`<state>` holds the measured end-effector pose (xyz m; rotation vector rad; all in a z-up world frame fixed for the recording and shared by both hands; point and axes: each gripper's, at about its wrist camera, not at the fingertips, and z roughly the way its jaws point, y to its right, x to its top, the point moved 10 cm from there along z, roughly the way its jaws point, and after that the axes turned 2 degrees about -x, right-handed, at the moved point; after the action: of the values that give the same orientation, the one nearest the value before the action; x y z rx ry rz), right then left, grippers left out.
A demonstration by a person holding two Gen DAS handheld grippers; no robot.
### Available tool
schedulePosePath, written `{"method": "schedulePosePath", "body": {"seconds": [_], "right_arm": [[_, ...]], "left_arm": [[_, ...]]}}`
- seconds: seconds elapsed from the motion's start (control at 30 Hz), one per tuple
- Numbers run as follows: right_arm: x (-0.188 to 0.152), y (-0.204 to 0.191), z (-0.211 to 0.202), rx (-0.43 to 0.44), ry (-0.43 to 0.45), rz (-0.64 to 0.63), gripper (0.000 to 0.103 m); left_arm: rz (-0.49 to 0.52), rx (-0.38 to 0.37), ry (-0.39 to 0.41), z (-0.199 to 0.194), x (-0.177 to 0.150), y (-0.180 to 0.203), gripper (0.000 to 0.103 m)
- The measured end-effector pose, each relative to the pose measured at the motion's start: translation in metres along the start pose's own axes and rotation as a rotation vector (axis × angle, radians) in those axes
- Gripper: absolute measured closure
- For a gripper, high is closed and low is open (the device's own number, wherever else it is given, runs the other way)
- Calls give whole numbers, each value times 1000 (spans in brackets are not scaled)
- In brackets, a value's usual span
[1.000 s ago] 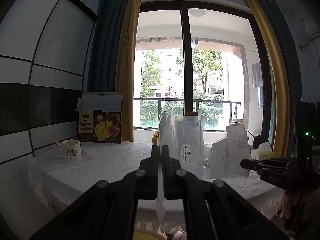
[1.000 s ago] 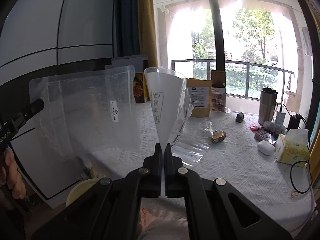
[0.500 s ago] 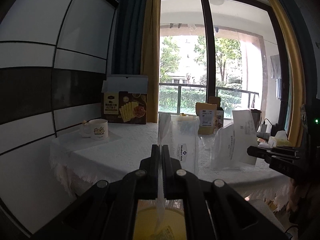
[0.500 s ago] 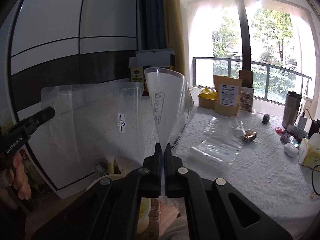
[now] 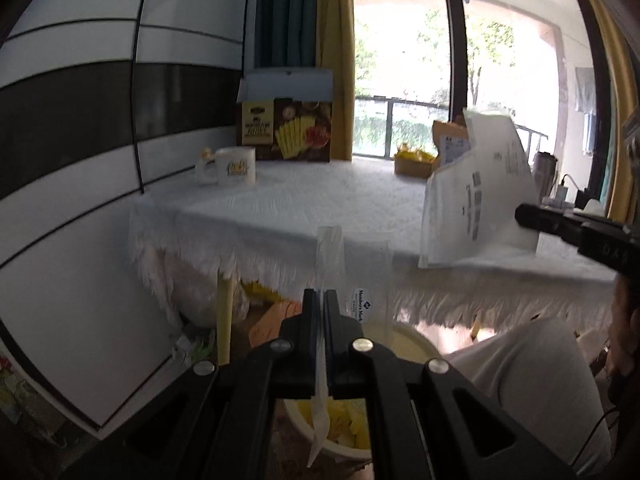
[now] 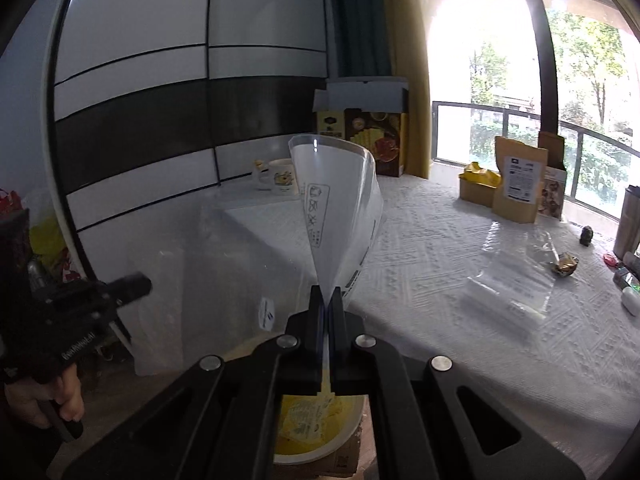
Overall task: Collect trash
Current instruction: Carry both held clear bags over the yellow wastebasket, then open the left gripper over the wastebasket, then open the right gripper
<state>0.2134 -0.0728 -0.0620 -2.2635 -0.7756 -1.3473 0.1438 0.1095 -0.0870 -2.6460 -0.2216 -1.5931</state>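
My left gripper (image 5: 320,300) is shut on a clear plastic bag (image 5: 362,276) with a small label, held just above a cream bin (image 5: 404,340) with yellow trash inside. That bag also shows in the right wrist view (image 6: 224,264), with the left gripper (image 6: 138,284) at the left. My right gripper (image 6: 327,298) is shut on a white printed plastic bag (image 6: 336,208), held over the same bin (image 6: 316,428). The white bag also shows in the left wrist view (image 5: 476,192), with the right gripper (image 5: 524,214) at its right edge.
The white-clothed table (image 6: 440,264) holds another clear bag (image 6: 512,280), a candy wrapper (image 6: 564,268), a brown pouch (image 6: 518,180), a snack box (image 5: 286,128), a mug (image 5: 236,166). The bin stands by the table's near corner. A leg in grey trousers (image 5: 532,368) is right of it.
Both grippers have dropped from table height to below the table edge, carrying their bags down over the bin. Both stay shut.
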Motion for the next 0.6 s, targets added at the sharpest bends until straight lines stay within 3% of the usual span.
{"method": "schedulePosePath", "body": {"seconds": [0.27,0.43,0.53,0.6], "right_arm": [[-16,-15,15,49,-36,7,101],[-25,-9,22,46,-57,24,101],[-32,-5,26,46,-71,26,101],[-36,-3,30,46,-80,30,101]], "left_arm": [[-34,-15,-143,49,-49,9,100],[-135,-27,-256,89,-74,9,100],[-179,-54,-301,101,-81,13,92],[-179,-58,-307,104,-81,16,73]]}}
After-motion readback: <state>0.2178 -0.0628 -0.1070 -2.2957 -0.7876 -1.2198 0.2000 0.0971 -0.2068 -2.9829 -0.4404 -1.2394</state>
